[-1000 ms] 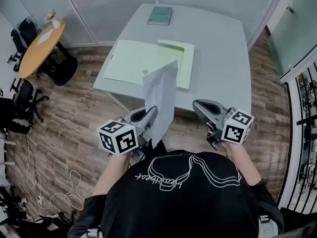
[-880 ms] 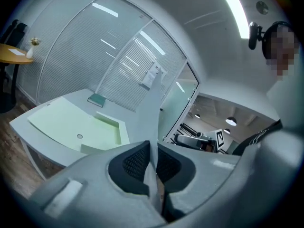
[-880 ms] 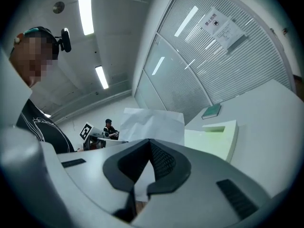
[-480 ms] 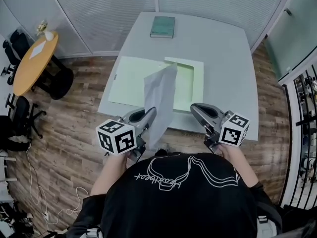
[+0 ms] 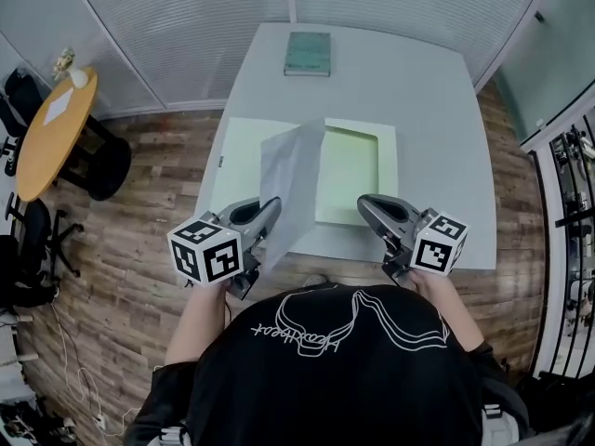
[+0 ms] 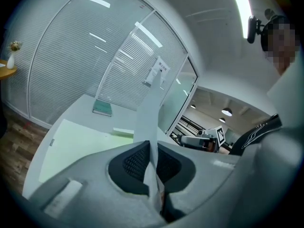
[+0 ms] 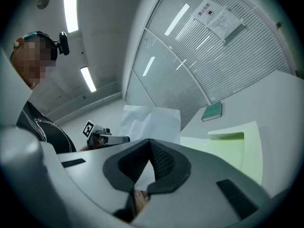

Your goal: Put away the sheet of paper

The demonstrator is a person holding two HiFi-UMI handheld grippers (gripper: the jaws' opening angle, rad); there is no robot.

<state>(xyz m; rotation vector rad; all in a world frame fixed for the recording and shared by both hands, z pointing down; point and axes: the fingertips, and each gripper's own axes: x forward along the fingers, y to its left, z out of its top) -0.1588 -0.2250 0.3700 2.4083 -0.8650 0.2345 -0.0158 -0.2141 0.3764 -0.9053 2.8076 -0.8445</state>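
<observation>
The white sheet of paper (image 5: 290,182) stands upright in front of me, its lower edge pinched in my left gripper (image 5: 269,209), which is shut on it. In the left gripper view the sheet (image 6: 147,115) rises from between the pads of the left gripper (image 6: 150,145). Beyond it, an open pale-green folder (image 5: 351,170) lies flat on the grey table (image 5: 437,128). My right gripper (image 5: 364,203) hovers at the table's near edge, shut and holding nothing; its own view shows the right gripper (image 7: 150,144) with pads meeting, and the sheet (image 7: 149,121) to its left.
A green book (image 5: 307,52) lies at the table's far end. Glass partitions with blinds (image 5: 186,26) close off the back. A round wooden table (image 5: 51,124) with black chairs stands far left on the wood floor. A railing (image 5: 572,203) runs along the right.
I have come closer to the grey table. My left gripper has carried the sheet slightly left and forward, over the folder's left leaf. The right gripper has barely moved.
</observation>
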